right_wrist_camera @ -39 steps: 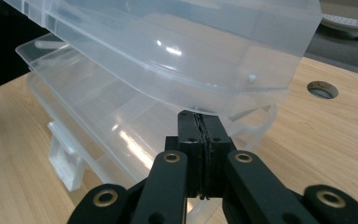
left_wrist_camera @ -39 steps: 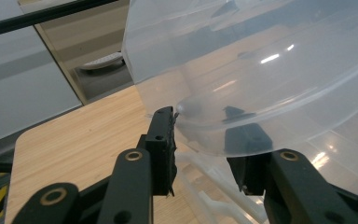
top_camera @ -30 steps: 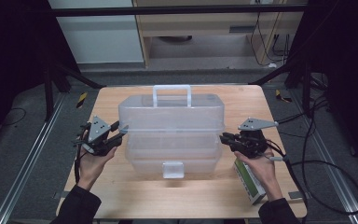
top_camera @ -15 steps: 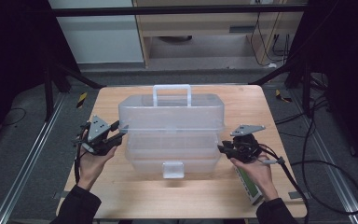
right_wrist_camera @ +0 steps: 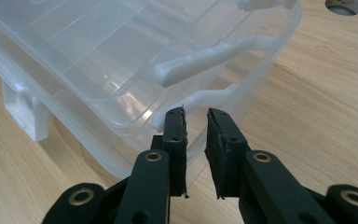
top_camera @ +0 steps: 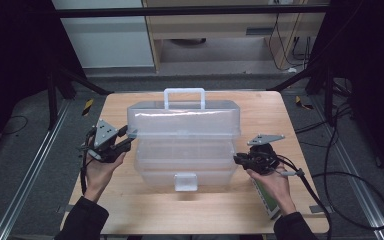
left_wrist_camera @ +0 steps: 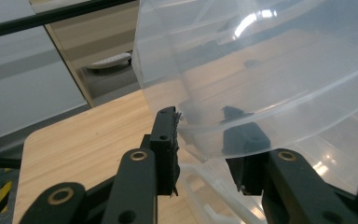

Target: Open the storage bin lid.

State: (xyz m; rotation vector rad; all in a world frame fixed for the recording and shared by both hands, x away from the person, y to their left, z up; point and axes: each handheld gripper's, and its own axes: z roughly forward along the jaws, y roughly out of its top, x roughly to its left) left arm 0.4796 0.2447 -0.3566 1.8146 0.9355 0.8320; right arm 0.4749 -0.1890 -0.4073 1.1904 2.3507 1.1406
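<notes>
Lying across the middle of the wooden bench [top_camera: 145, 210], the clear plastic toolbox [top_camera: 185, 145] runs its long axis side to side, its white latch tab [top_camera: 185, 181] facing the person and its white carry handle [top_camera: 184, 96] standing up at the far side. Nearest the person, just right of the toolbox, a green-and-white flat object [top_camera: 266, 201] lies under the right hand. The right gripper [top_camera: 241, 160] sits at the toolbox's right end, low by the base; its jaws stand narrowly parted with only air between them (a white hinge arm [right_wrist_camera: 214, 58] shows just beyond). The left gripper [top_camera: 128, 139] is at the toolbox's left end, its jaws set on either side of the rim of the raised lid [left_wrist_camera: 261, 70], one outside, one seen through the wall. The plastic is smooth, glossy, translucent, with rounded corners; the bench is pale wood grain.
</notes>
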